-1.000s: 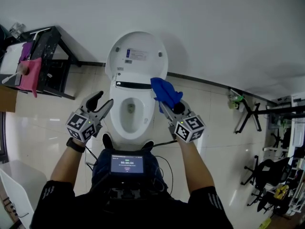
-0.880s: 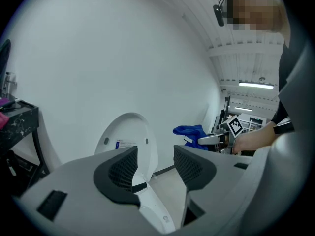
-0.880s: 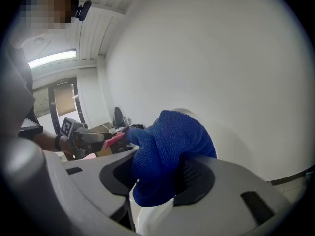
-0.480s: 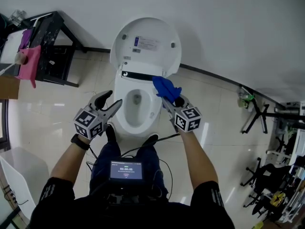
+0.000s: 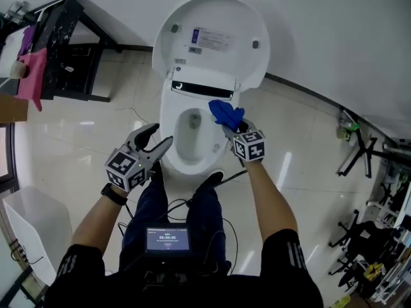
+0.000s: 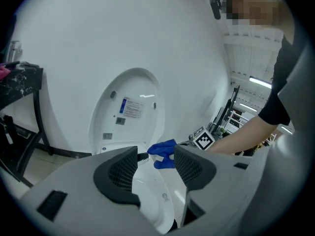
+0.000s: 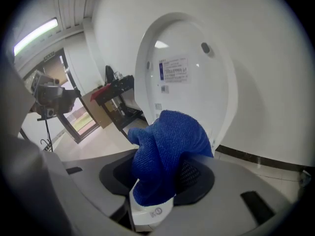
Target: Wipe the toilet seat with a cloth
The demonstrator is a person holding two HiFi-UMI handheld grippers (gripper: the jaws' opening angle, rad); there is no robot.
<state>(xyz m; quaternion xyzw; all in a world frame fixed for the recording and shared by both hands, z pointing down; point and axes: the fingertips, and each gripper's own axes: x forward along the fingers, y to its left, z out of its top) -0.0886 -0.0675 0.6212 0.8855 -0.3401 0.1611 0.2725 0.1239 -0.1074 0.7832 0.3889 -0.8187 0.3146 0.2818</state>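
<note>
One blue cloth (image 5: pixel 225 113) sits clamped in the right claw (image 5: pixel 234 129) near the back edge of the toilet seat (image 5: pixel 169 111), the left claw (image 5: pixel 159 135) gapes empty, and most wiping apparently remains.

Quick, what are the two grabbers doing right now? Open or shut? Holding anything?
Left gripper: open, jaws apart, nothing between them.
Right gripper: shut on the blue cloth.

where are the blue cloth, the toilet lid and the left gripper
blue cloth (image 5: pixel 226 113), head view, middle of the bunch
toilet lid (image 5: pixel 218 63), head view, its bare inner face
left gripper (image 5: pixel 161 134), head view, midway between its fingertips
</note>
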